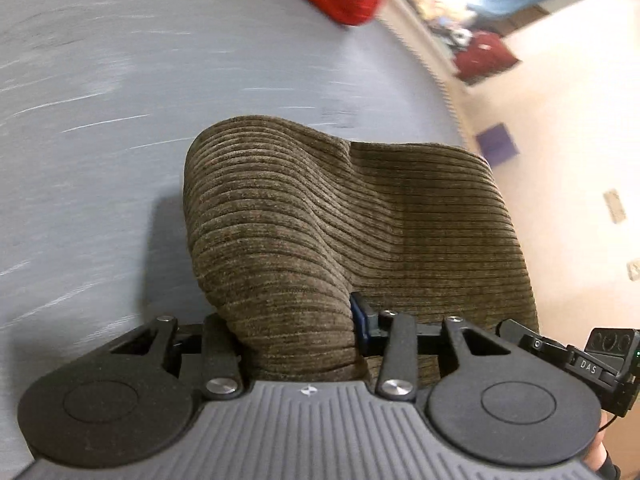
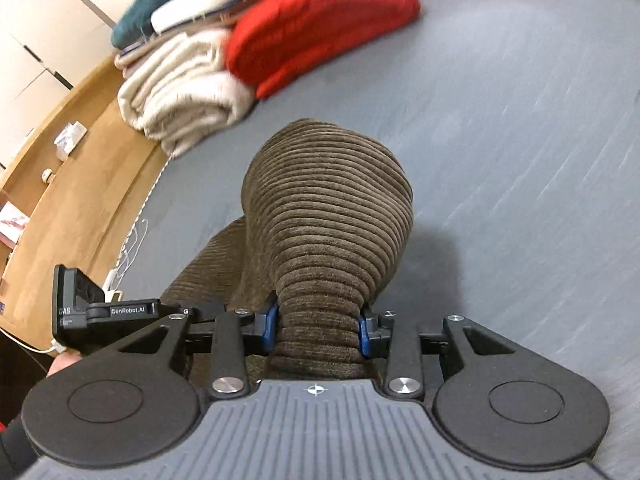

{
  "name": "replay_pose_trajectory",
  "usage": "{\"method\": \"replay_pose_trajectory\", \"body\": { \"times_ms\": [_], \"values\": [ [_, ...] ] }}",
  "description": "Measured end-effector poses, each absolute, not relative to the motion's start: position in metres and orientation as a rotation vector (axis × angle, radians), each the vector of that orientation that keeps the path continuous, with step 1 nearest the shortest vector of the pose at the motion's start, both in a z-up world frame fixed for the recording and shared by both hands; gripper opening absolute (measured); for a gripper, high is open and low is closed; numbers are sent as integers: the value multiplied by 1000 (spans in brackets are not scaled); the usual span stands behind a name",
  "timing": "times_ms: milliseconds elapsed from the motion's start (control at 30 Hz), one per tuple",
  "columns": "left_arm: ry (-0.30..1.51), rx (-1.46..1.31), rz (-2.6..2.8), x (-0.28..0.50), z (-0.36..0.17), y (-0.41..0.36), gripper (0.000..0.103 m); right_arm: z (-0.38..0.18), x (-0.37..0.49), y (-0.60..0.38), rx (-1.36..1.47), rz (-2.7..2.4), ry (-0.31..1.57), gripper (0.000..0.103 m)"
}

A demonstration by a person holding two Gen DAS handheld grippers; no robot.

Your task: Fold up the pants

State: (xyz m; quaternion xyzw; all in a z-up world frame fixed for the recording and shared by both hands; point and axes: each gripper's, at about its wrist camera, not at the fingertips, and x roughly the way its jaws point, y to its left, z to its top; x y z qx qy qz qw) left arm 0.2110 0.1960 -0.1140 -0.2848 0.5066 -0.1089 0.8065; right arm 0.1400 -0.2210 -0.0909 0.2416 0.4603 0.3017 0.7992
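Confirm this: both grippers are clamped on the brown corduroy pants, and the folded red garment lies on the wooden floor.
Wrong on one count. The red garment lies on the grey surface, not the floor; the right wrist view shows it. Both the left gripper and right gripper do clamp the corduroy pants.

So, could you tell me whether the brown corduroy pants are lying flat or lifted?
Lifted, at least here: the pants bulge up off the grey surface, bunched between the right gripper pads; the left gripper pinches another fold.

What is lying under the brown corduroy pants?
Around the brown corduroy pants only the grey surface shows, with a shadow beside the cloth. Both the left gripper and the right gripper pinch bunched folds. Whatever lies directly beneath the cloth is covered.
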Motion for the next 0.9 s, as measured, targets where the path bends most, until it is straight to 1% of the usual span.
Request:
{"method": "replay_pose_trajectory", "body": {
  "times_ms": [100,267,333,367,433,467,533,633,767,833,867,900],
  "values": [
    [1046,-608,-311,224,-105,154,46,-75,145,-269,489,626,918,37],
    [998,-606,-408,240,-105,96,47,-69,161,-331,479,593,820,38],
    [1000,-566,-387,241,-112,84,56,-77,172,-349,492,590,823,39],
    [1008,-518,-336,242,-116,80,64,-85,179,-354,489,576,853,41],
    [1025,-374,-179,245,-122,73,62,-103,192,-355,409,480,936,46],
    [1019,-321,-116,244,-122,71,62,-111,197,-354,344,394,964,46],
    [994,-285,-76,242,-115,68,62,-116,199,-354,237,252,957,45],
    [953,-318,-125,241,-101,62,62,-108,190,-362,320,341,910,45],
    [942,-245,-225,234,-95,51,62,-103,178,-346,245,466,899,45],
    [974,-168,-273,224,-104,40,58,-117,174,-338,226,525,955,45],
    [1012,-107,-284,220,-114,34,56,-129,174,-332,188,542,1020,43],
    [1092,-9,-274,217,-131,25,53,-141,174,-324,120,544,1096,43]
  ]
}}
